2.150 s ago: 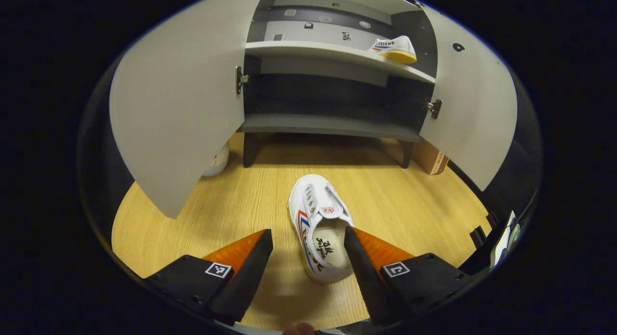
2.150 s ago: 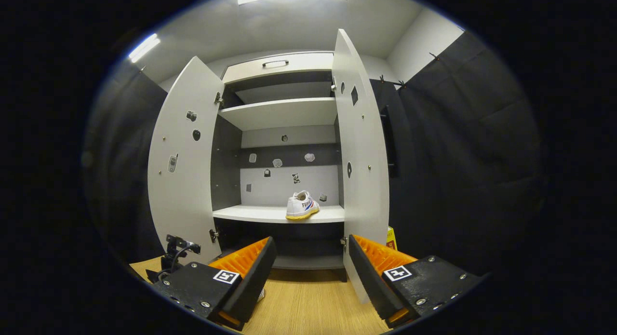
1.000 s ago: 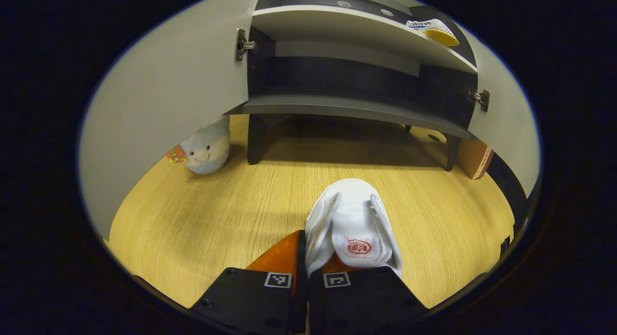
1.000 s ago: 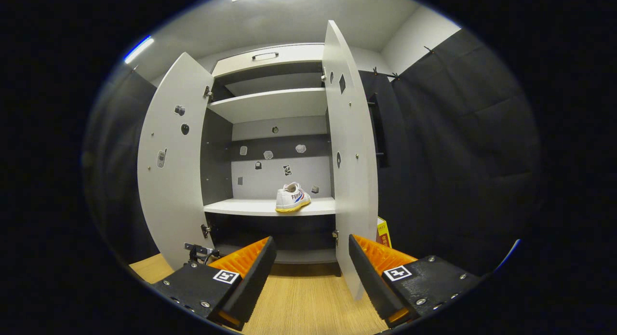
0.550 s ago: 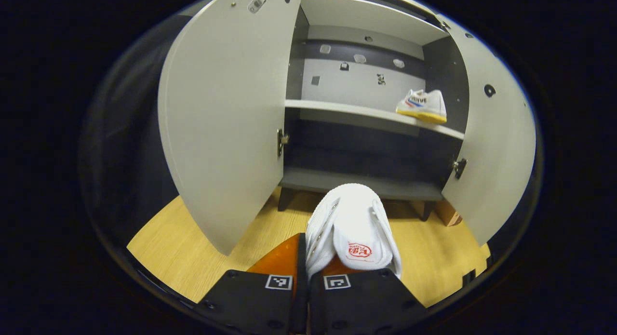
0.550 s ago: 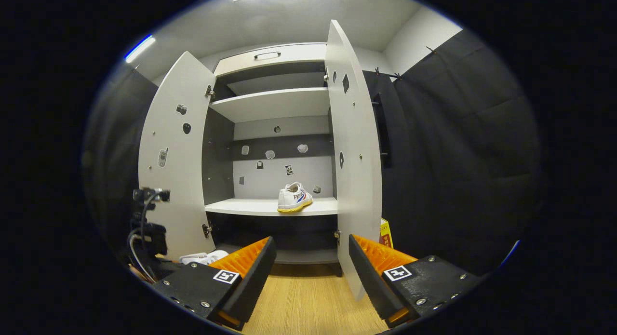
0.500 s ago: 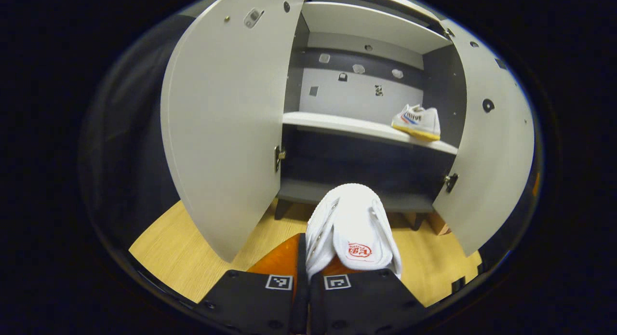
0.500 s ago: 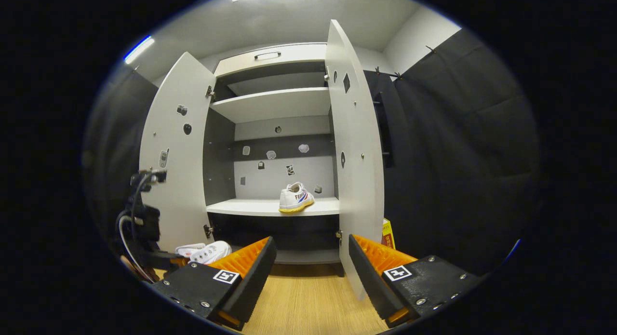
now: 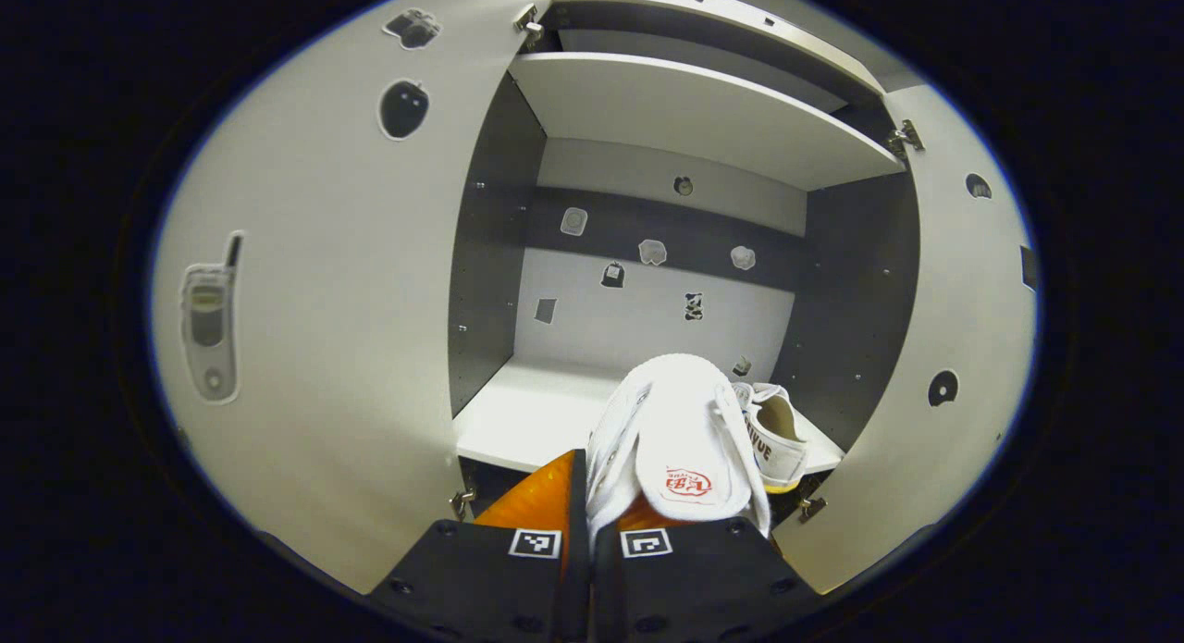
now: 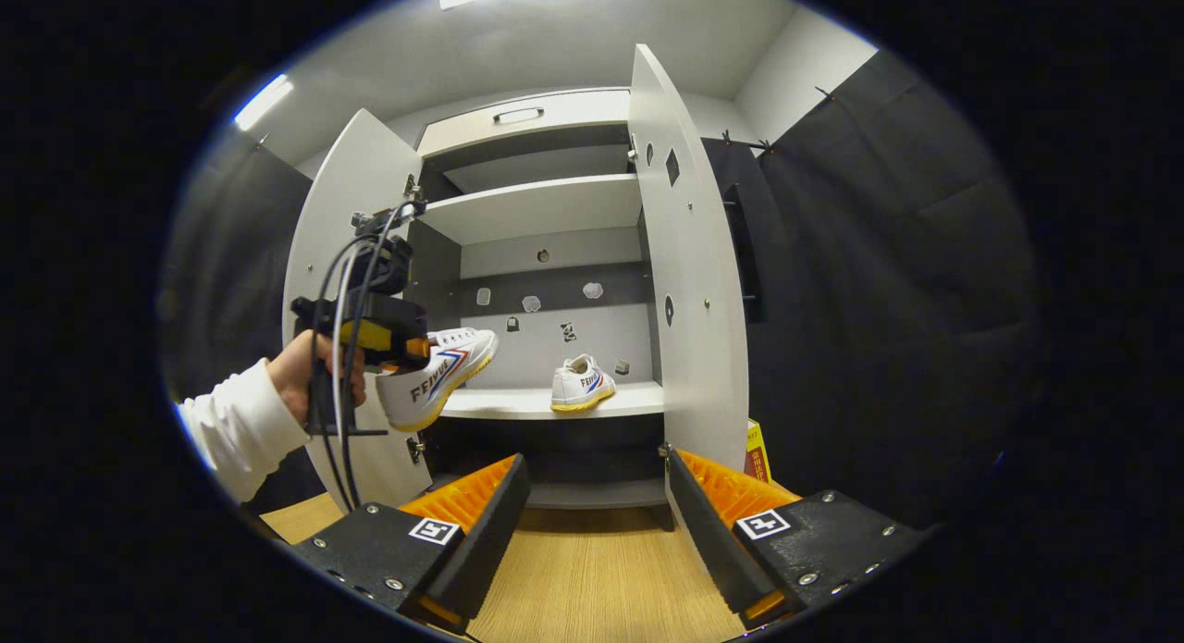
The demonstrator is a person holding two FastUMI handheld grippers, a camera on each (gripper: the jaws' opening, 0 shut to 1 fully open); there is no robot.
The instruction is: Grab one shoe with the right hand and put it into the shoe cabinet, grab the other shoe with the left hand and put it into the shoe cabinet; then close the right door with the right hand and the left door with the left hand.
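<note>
A: What has the left tool got?

B: Its fingers are closed tight on a white shoe, pinching the heel side wall, toe pointing away into the shoe cabinet. In the right gripper view the same left tool is held up by a hand in a white sleeve, with the held shoe in the air just before the front edge of the middle shelf.

A: And the right tool?

B: Spread wide, nothing between its fingers, low over the wooden floor in front of the cabinet.

A: What is in the cabinet?

B: The other shoe stands on the middle shelf, toward its right end, close to the right wall. The left part of that shelf is bare.

A: Any room to move?

B: The left door and right door both stand wide open. A shelf above caps the compartment.
</note>
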